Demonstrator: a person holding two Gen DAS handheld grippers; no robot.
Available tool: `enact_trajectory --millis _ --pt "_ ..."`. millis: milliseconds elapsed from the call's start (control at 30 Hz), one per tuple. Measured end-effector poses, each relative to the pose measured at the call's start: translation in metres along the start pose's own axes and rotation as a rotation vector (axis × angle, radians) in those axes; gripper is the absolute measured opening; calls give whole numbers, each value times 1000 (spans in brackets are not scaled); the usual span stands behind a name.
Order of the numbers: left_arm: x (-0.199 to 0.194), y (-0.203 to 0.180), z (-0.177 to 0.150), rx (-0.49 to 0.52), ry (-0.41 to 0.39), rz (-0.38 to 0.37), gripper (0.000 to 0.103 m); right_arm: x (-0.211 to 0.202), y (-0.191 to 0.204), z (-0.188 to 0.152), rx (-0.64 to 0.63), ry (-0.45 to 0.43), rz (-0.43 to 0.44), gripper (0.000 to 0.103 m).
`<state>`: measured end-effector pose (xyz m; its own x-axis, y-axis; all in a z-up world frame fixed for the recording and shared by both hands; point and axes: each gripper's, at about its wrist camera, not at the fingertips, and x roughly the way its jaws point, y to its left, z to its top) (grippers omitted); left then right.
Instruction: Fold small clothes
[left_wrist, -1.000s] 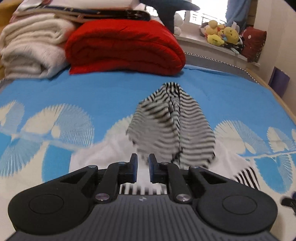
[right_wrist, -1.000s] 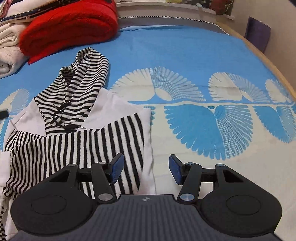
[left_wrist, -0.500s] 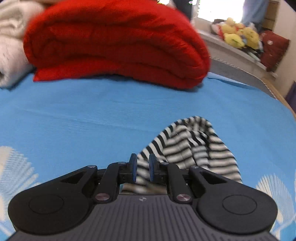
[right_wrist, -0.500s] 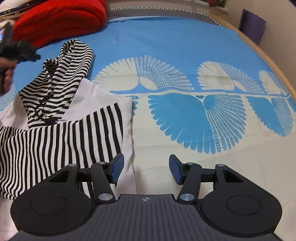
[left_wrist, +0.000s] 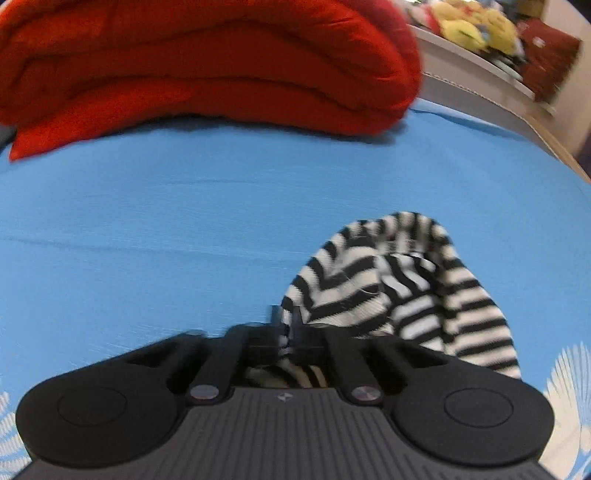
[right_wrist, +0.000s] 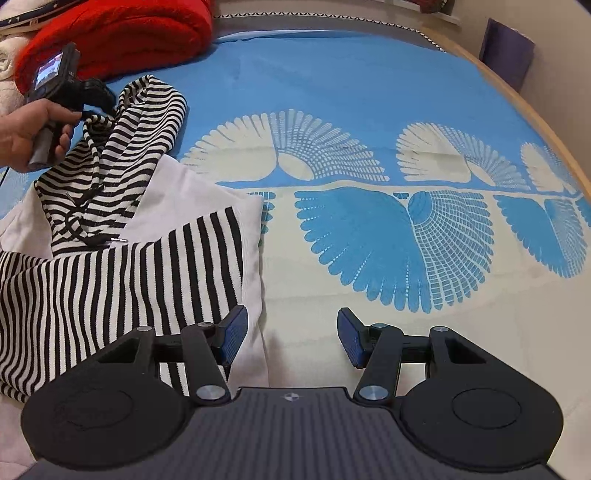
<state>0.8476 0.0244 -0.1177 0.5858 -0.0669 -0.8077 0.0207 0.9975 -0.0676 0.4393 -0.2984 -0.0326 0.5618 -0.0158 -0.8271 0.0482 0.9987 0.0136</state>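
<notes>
On blue bedspread (left_wrist: 147, 229), pinched striped hood (left_wrist: 406, 288)

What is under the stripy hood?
The stripy hood lies on the blue bedspread and the garment's white part. Anything tucked beneath is covered.

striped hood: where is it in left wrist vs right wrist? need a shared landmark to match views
Left wrist: striped hood sits lower right of centre, its edge pinched in the shut left gripper.
Right wrist: upper left, beside the hand.
Shared landmark: folded red blanket behind the hood.
</notes>
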Motion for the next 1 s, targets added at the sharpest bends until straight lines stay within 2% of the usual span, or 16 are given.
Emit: enact_trajectory --millis 133,267,367,467,533,567,633,667,700,733,767,833,900,933,1000 --pt "-47 -5 -3 27 -80 -65 1 -10 -1 5 0 -24 8 56" --pt "-126 -15 -29 123 -158 -166 1 -20 -9 11 42 -51 8 56" --pt "-200 -23 -72 192 -215 -262 1 -31 -12 15 65 -76 26 56" --pt "-278 -33 -143 273 -235 -370 1 -42 -15 17 82 -107 36 56" --pt "-320 -38 -200 332 -176 -442 1 -49 -17 18 112 -124 47 55" --pt "-338 -38 -229 390 -136 -452 1 -51 -18 19 129 -129 53 55" --pt "-364 -33 -280 484 -10 -471 2 -57 -21 19 176 -146 70 55" --pt "-371 -26 -296 495 66 -484 4 -60 -22 20 193 -156 78 55" --pt "-376 -16 -306 471 115 -476 6 -64 -21 19 202 -166 84 55" --pt "-380 -5 -308 417 119 -450 6 -66 -20 18 206 -176 90 55" --pt "-382 7 -304 323 100 -428 8 -68 -19 18 207 -182 95 55" --pt "-380 36 -291 65 52 -427 20 -71 -16 15 220 -185 121 55" --pt "-366 55 -285 -158 22 -371 26 -67 -12 12 231 -163 155 55" --pt "-349 58 -280 -249 40 -324 26 -64 -10 11 240 -139 179 55" --pt "-320 57 -290 -342 141 -252 26 -53 -6 8 282 -81 242 55"
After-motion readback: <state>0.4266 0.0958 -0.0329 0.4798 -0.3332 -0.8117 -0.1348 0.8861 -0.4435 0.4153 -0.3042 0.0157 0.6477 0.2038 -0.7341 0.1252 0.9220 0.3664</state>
